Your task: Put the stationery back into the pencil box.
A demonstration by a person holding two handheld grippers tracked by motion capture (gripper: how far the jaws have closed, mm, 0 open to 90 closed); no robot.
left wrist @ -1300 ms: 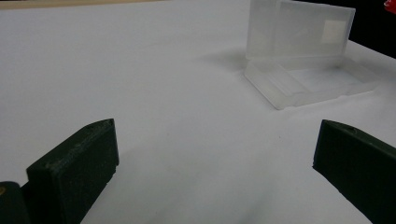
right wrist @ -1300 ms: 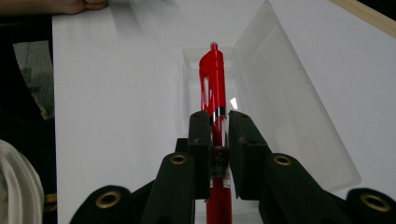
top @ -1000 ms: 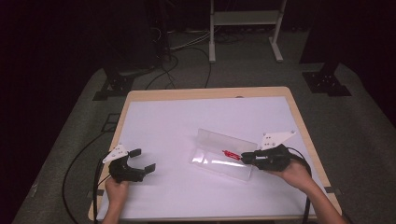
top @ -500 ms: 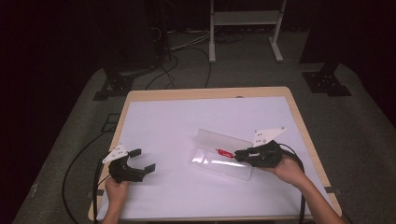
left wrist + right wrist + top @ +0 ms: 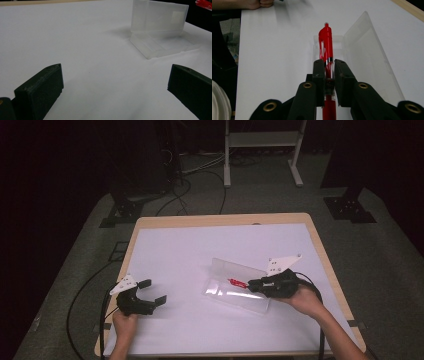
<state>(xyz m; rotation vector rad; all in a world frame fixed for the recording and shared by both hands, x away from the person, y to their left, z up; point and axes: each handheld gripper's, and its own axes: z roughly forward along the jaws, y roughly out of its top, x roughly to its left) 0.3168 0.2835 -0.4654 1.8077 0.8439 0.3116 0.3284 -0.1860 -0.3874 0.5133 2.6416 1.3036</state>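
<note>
From the high view, one wooden-edged table (image 5: 220, 220) carried a white sheet over nearly its whole top, with two grippers and one clear case on it. The left gripper (image 5: 152, 292) sat near the tabletop's front left corner, held by the left hand (image 5: 125, 322), its jaws spread wide with nothing between them. The right gripper (image 5: 252, 284) lay toward the front right, held by the right hand (image 5: 305, 300), pointing left over the case (image 5: 235, 285).

The right gripper view gave what the high view blurred: one red pen (image 5: 326, 47), glossy plastic with a silver band and a small grey tip, was clamped between the two matte black jaws, its tip end reaching out over the case's shallow tray. The case's flat lid (image 5: 367, 57) stood open, tilted up on the right of that view. Whether the pen touched the tray could not be told.

The left gripper view showed the case's frosted, boxy form most plainly: a low ribbed tray (image 5: 160, 46) lying on the sheet and an upright rectangular lid (image 5: 160, 17) behind it, well apart from the two blocky black jaws.
</note>
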